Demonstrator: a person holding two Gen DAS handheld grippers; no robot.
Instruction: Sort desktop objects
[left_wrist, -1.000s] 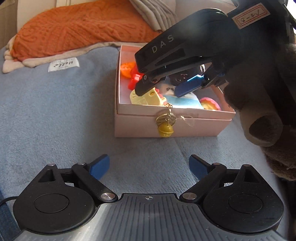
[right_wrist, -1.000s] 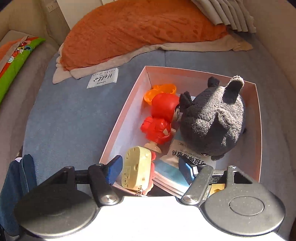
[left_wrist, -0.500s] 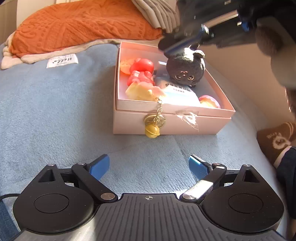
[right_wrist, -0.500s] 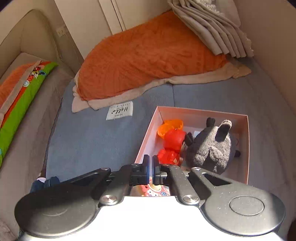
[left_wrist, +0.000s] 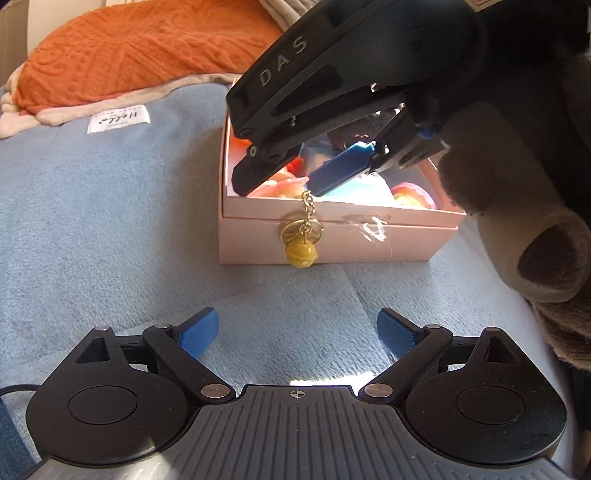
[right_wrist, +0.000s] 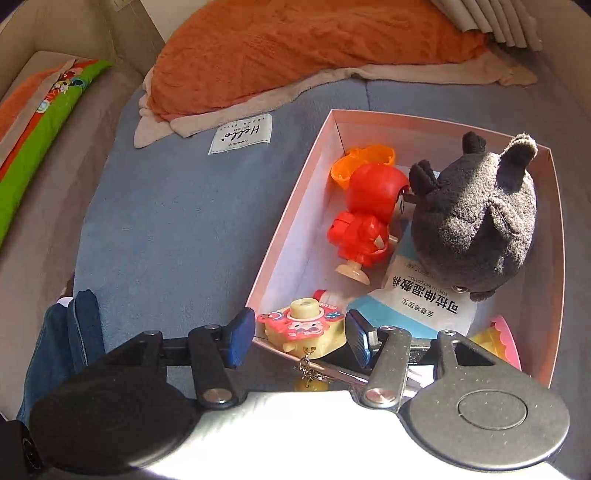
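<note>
- Far left in the right wrist view: green-and-orange cushion (right_wrist: 44, 107) on the sofa edge, out of play; we ignore it.
- Blue blanket (left_wrist: 110, 229) is our work surface. We see no loose items on it, so the sorting looks mostly done, as far as these views reach.
- Left gripper (left_wrist: 297, 332) hangs over the bare blanket short of the box, jaws wide, nothing between them. We judge it is parked there to leave the right one room.
- Orange blanket (right_wrist: 314, 48) and the "Hello" label (right_wrist: 240, 134) sit behind the box, not part of the job.
- Pink box (right_wrist: 280, 229) is the bin. Holds orange shell (right_wrist: 364, 157), red figure (right_wrist: 364, 218), wipes pack (right_wrist: 417, 299), grey plush (right_wrist: 480, 221), and a pink-and-yellow piece (right_wrist: 498, 338) at the near right.
- Toy camera keychain (right_wrist: 306, 328) lies at the box's near left corner, body inside. Its chain and yellow bell (left_wrist: 301, 253) hang over the front wall outside.
- Right gripper (right_wrist: 299, 338) points down over that corner, jaws half-wide and opening, camera between them. Pads look clear of it, so we read it as a release.
- Risk: the hanging bell could drag the camera back out.
</note>
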